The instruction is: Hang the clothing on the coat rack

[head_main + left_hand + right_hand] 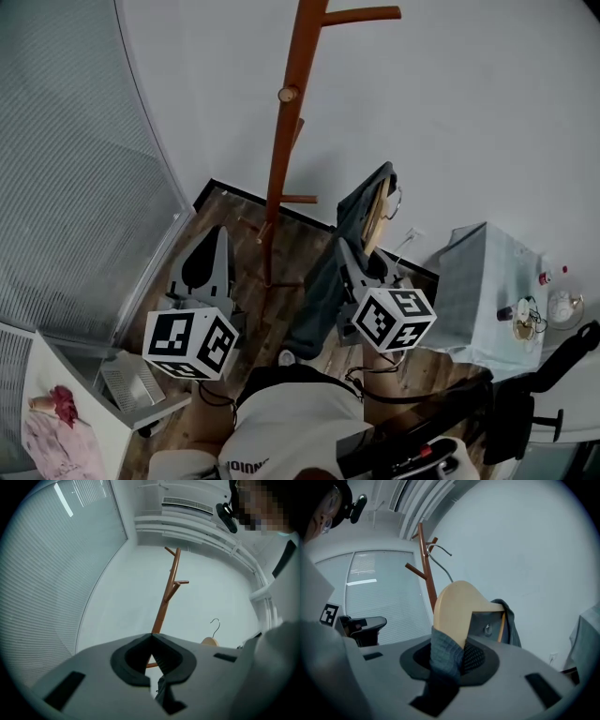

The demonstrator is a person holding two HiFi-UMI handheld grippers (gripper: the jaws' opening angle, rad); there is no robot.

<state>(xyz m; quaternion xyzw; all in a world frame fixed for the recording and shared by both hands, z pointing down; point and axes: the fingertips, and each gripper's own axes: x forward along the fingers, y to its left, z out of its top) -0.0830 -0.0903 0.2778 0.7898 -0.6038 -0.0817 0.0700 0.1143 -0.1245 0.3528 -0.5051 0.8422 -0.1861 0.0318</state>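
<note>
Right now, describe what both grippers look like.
The left gripper and right gripper are alike: grey bodies with black-padded jaws, each carrying a white cube with black square markers. The person wears a white top.

Place: office-like test room
Walls: plain white wall [469, 112], glass partition with blinds [66, 169]
Floor: wood laminate [246, 314]
Ceiling: air vent [187, 503]
Furnishings: coat rack [281, 141], cloth-covered counter [473, 300]

Coat rack [284, 141] stands in the corner: blinds wall [66, 169] close on its left, white wall [487, 112] behind. Top peg [361, 14] is bare. Open floor [281, 314] runs right to the covered table [483, 286]; clothing [354, 214] fills part of that gap.
</note>
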